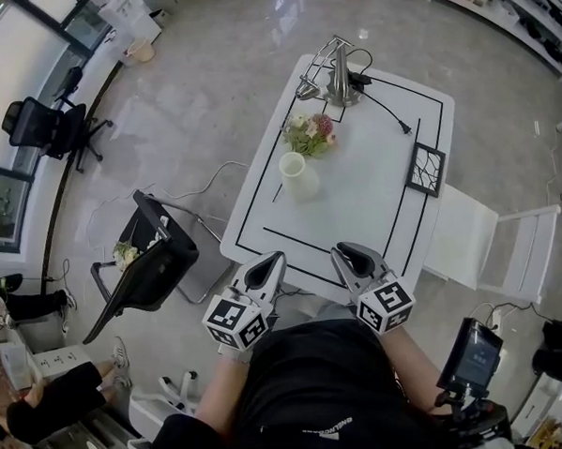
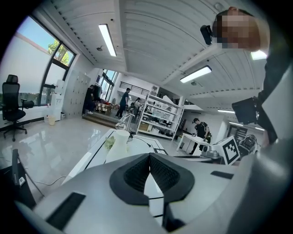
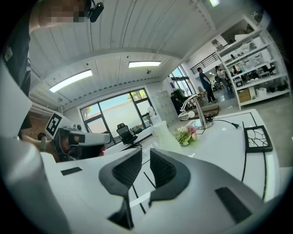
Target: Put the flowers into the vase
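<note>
Surface [image 1: 374, 200], white, rectangular and ruled with a thin black line, carries everything you need, and both tools hover at its near edge, well short of the work. Your left gripper [image 1: 273, 260] has its jaws pressed together on nothing. Your right gripper [image 1: 346, 254] shows a narrow gap between its pads and is empty too, so you will likely have to widen one of them before any grasp. The small white narrow-necked vase [image 1: 298, 176] stands upright left of the surface's middle. It looks light and smooth, so a sideways knock could probably tip or slide it. Steadying its body with the spare gripper seems wise. Just beyond it, near the foot of the silver desk lamp [image 1: 341, 82], lies the little bunch of pink and cream flowers with green leaves [image 1: 310, 133]. Expect it to be very light, soft and easily crushed at the blooms. Take hold low on the gathered stems, though which way they point is hard to make out from here.
</note>
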Available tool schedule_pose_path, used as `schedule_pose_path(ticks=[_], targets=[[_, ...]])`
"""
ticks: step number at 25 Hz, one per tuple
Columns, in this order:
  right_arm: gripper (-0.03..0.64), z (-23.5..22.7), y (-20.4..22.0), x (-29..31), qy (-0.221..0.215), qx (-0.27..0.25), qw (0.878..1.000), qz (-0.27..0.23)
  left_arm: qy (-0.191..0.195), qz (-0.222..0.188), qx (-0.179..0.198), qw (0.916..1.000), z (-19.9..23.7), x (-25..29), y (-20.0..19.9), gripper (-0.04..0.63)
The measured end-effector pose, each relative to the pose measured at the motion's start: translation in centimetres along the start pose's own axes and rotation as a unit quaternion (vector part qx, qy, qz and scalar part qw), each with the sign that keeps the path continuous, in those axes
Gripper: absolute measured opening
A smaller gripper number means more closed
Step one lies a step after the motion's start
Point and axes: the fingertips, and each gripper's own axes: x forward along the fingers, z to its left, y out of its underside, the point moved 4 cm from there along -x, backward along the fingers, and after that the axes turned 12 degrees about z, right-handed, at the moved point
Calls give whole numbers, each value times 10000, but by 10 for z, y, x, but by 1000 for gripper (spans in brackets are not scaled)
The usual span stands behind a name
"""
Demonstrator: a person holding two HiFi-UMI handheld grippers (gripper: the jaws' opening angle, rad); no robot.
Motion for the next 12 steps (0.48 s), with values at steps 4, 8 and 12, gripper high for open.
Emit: schedule_pose_path(ticks=[4, 8, 12], targets=[[60, -11, 0, -2, 89, 77, 9999, -12, -16, 19, 27, 10000, 8, 5, -8, 5], [60, -16, -2, -2, 206, 137, 9997, -16, -80, -26, 72, 9999, 28, 8, -24, 5], [60, -21, -5, 2, 411, 248, 9988, -31, -32, -37, 127, 9999, 50, 16, -42, 5]])
